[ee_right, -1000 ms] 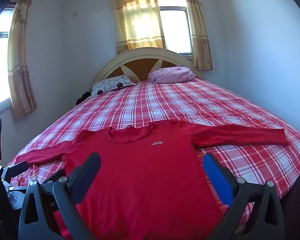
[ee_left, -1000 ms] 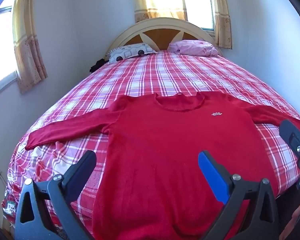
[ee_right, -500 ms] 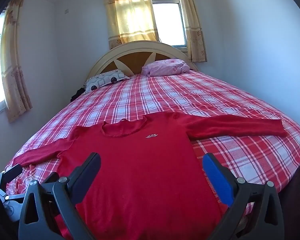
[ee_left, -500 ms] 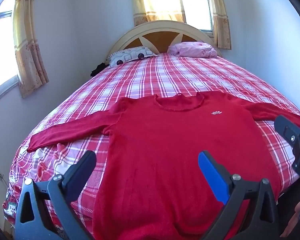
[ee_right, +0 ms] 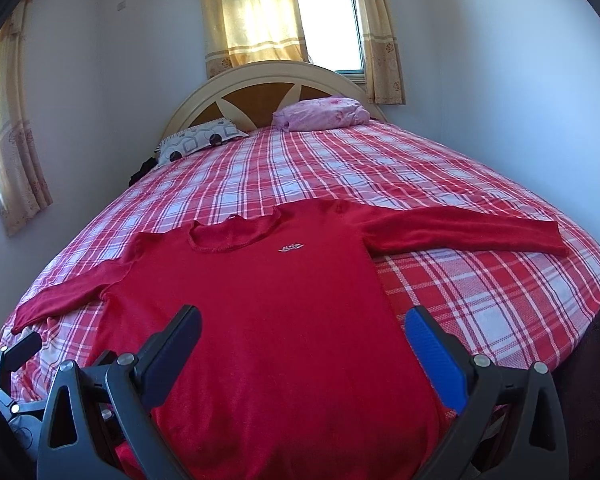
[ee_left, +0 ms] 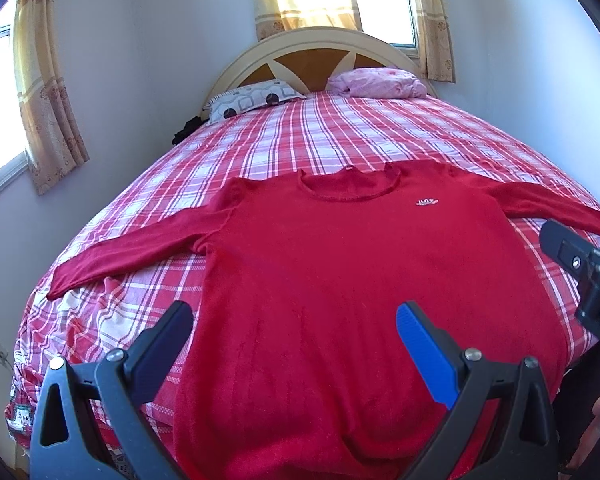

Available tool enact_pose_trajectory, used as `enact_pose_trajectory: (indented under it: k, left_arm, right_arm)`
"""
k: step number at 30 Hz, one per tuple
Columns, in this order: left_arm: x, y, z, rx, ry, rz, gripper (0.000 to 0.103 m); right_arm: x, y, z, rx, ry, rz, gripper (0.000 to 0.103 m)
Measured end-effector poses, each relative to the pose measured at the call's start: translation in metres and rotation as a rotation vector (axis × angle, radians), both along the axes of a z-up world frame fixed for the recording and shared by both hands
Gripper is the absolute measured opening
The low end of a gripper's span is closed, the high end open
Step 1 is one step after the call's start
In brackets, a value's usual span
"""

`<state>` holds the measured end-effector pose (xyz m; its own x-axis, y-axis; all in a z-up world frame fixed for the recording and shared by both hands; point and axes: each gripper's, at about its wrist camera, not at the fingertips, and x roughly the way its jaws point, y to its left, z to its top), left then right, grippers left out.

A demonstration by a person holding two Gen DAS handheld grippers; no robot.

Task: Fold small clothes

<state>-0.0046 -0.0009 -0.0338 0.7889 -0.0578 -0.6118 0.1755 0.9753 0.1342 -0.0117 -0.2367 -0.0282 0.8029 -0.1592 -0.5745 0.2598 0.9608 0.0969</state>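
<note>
Both tongs are gaping wide and gripping nothing: left tongs (ee_left: 292,344) and right tongs (ee_right: 302,346) are hovering above the hem end of a red sweater (ee_left: 340,280), which is lying flat, sleeves outspread, just ahead on the plaid bed (ee_right: 340,168).

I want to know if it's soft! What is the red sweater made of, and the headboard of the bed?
The red sweater looks like a fuzzy knit, maybe wool or acrylic: matte, with a slightly hairy surface and a rolled collar. It probably feels soft. The headboard looks like wood: a smooth cream-painted arch and spokes over brown panels, though I can't rule out a wood-look board.
</note>
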Motion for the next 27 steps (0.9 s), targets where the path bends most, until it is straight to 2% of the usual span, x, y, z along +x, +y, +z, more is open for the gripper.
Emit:
enact_pose_trajectory:
  k: [8,27]
  left_arm:
    - [-0.001,-0.008,-0.013,0.013,0.042,-0.027,0.103]
    - [-0.001,-0.007,-0.019,0.022,0.067,-0.036,0.103]
  right_arm:
    - [-0.001,-0.001,-0.007,-0.002,0.03,-0.016,0.102]
    - [0.0,0.0,-0.011,-0.008,0.049,-0.027,0.102]
